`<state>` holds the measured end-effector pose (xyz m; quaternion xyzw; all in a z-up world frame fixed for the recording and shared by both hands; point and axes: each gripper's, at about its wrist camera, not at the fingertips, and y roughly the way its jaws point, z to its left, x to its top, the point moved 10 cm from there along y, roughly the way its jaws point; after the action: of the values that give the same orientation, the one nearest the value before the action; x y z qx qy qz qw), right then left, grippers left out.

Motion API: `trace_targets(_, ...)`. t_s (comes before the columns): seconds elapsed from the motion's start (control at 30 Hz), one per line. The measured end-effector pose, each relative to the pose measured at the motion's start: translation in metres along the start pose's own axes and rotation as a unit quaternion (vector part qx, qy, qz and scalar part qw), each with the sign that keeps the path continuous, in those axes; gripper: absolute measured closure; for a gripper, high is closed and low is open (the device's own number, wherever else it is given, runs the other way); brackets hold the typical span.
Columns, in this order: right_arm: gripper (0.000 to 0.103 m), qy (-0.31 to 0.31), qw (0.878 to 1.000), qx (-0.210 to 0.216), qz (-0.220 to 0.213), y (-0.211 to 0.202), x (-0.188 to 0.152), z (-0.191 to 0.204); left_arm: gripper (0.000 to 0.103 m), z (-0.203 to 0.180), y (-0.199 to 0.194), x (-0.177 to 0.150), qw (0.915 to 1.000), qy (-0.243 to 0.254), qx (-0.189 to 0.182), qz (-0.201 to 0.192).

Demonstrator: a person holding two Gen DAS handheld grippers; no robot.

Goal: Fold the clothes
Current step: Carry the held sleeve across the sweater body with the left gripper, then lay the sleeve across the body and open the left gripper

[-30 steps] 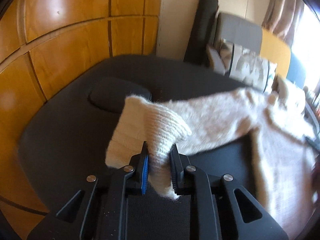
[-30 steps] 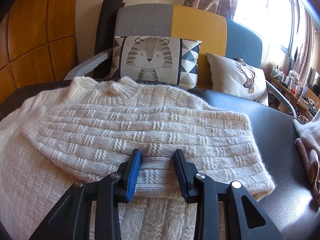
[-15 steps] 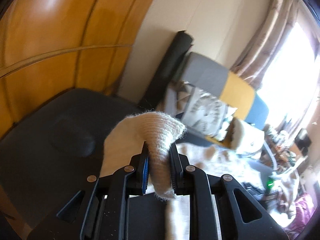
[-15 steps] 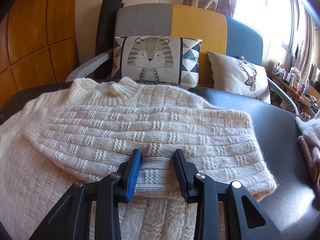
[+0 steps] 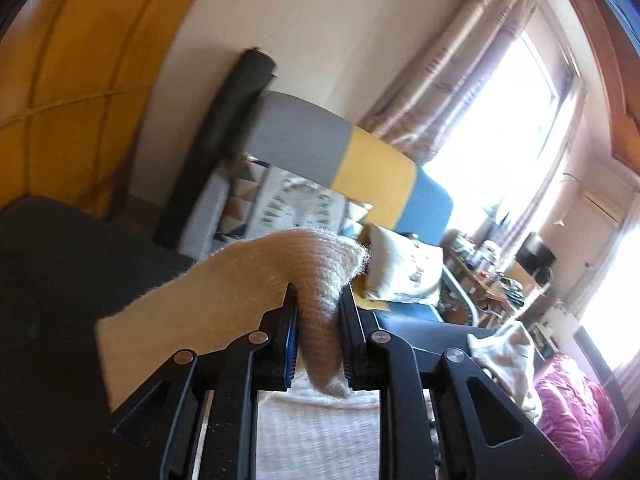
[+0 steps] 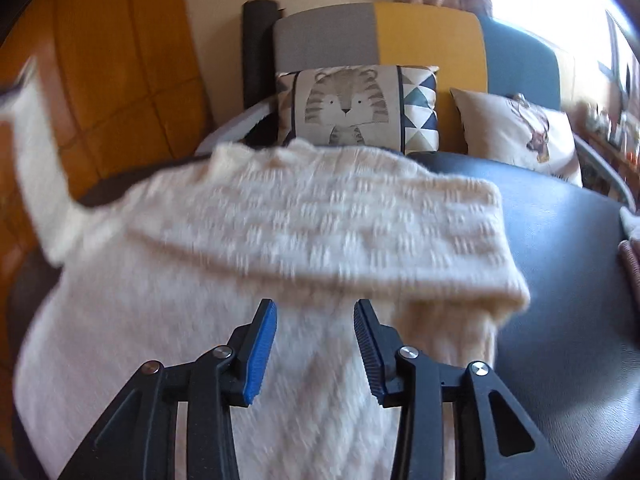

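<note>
Sweater point(image 6: 304, 240) on dark table point(image 6: 560, 280), tiger cushion point(image 6: 352, 108) behind it.

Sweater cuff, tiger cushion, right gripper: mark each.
sweater cuff point(image 5: 320, 264), left wrist view, ribbed fold above the fingers
tiger cushion point(image 6: 344, 104), right wrist view, tiger's face
right gripper point(image 6: 315, 312), right wrist view, gap between fingertips

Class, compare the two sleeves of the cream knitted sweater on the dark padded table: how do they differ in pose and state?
The sleeve by the left gripper is pinched at its ribbed cuff and lifted off the dark padded table; the other sleeve lies folded flat across the cream knitted sweater's body.
The right gripper hovers over that folded sleeve with jaws opening and nothing between them.
Both are cream knit.
</note>
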<state>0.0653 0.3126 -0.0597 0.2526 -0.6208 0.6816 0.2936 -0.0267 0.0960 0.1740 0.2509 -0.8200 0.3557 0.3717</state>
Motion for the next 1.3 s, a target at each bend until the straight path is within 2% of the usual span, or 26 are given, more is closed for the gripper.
trace_targets(0.13, 0.062, 0.038, 0.999, 0.023, 0.005, 0.005, -0.009, -0.011, 0.084, -0.04, 0.042, -0.009, 0.9991, 0.022, -0.025, 0.025)
trace_targets(0.2, 0.062, 0.067, 0.996, 0.053, 0.002, 0.007, -0.01, -0.015, 0.084, -0.058, 0.066, -0.02, 0.998, 0.03, -0.037, 0.042)
trace_targets(0.3, 0.062, 0.15, 0.981, 0.12, -0.018, 0.006, -0.012, -0.034, 0.084, -0.078, 0.1, -0.042, 0.9962, 0.024, -0.052, 0.066)
trace_targets(0.33, 0.066, 0.181, 0.974, 0.135, -0.024, 0.006, -0.013, -0.043, 0.084, -0.084, 0.111, -0.051, 0.9953, 0.022, -0.057, 0.075)
trace_targets(0.37, 0.069, 0.19, 0.972, 0.134, -0.026, 0.007, -0.013, -0.047, 0.084, -0.09, 0.122, -0.06, 0.9945, 0.023, -0.059, 0.083)
trace_targets(0.47, 0.069, 0.164, 0.981, 0.098, -0.019, 0.01, -0.013, -0.042, 0.084, -0.108, 0.157, -0.09, 0.991, 0.036, -0.062, 0.114)
trace_targets(0.53, 0.068, 0.156, 0.984, 0.09, -0.018, 0.011, -0.012, -0.041, 0.084, -0.116, 0.175, -0.107, 0.9883, 0.041, -0.062, 0.133)
trace_targets(0.67, 0.068, 0.175, 0.978, 0.11, -0.024, 0.012, -0.012, -0.048, 0.084, -0.126, 0.201, -0.14, 0.9822, 0.058, -0.057, 0.169)
trace_targets(0.83, 0.068, 0.176, 0.978, 0.109, -0.027, 0.011, -0.013, -0.048, 0.083, -0.128, 0.221, -0.168, 0.9747, 0.081, -0.038, 0.205)
trace_targets(0.87, 0.068, 0.176, 0.978, 0.108, -0.027, 0.011, -0.013, -0.048, 0.082, -0.124, 0.228, -0.175, 0.9714, 0.082, -0.028, 0.221)
trace_targets(1.0, 0.068, 0.175, 0.978, 0.106, -0.028, 0.011, -0.013, -0.048, 0.062, -0.108, 0.24, -0.202, 0.9584, 0.048, -0.016, 0.281)
trace_targets(1.07, 0.068, 0.175, 0.978, 0.105, -0.028, 0.011, -0.013, -0.048, 0.06, -0.105, 0.235, -0.205, 0.9601, 0.032, -0.024, 0.277)
trace_targets(1.2, 0.069, 0.176, 0.978, 0.106, -0.028, 0.013, -0.013, -0.049, 0.043, -0.104, 0.215, -0.2, 0.9654, 0.004, -0.051, 0.256)
trace_targets(1.3, 0.069, 0.175, 0.978, 0.106, -0.029, 0.012, -0.013, -0.048, 0.041, -0.103, 0.204, -0.191, 0.9693, -0.003, -0.059, 0.239)
